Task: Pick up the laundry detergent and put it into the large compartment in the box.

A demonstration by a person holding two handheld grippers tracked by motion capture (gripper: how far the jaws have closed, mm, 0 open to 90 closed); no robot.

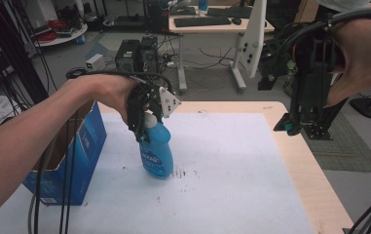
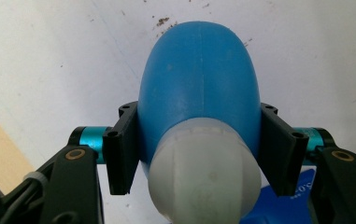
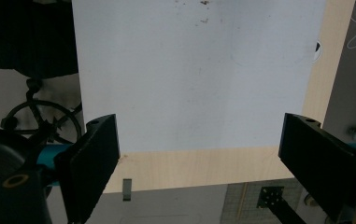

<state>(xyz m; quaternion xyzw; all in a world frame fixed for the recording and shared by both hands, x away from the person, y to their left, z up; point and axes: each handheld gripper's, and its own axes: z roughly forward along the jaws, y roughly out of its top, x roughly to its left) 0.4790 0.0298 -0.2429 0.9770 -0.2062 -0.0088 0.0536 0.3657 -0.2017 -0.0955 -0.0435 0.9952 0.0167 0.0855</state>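
High view: left gripper [image 1: 146, 127] sits left of centre in frame, coming down from above onto a blue plastic bottle [image 1: 156, 151]
Left gripper state: jaws clamped on the bottle's upper body, just under the white cap [image 1: 150, 119]; grey three-cornered plate faces right
Bottle place: upright, centre-left of frame, over the white mat [image 1: 231, 170]; whether its base touches the mat, cannot tell
Bottle look: translucent blue, label on the front, text too small to read
Left gripper view: bottle [image 2: 198, 93] runs up the middle of frame, white cap [image 2: 201, 172] at bottom centre, one black pad pressed on each side of the blue shoulder
Mat marks: dark specks on the mat just right of the bottle base in high view
Blue cardboard box [image 1: 73, 156]: lower left of high view, near the bottle, not touching, partly behind the forearm
Right gripper [image 1: 302, 124]: right of frame in high view, held above the table's [image 1: 314, 180] wooden right edge, well apart from the bottle
Right gripper state: jaws wide apart, nothing between them; right gripper view looks down on white mat and wooden edge
Background: desk with keyboards top centre, computer towers on floor behind table
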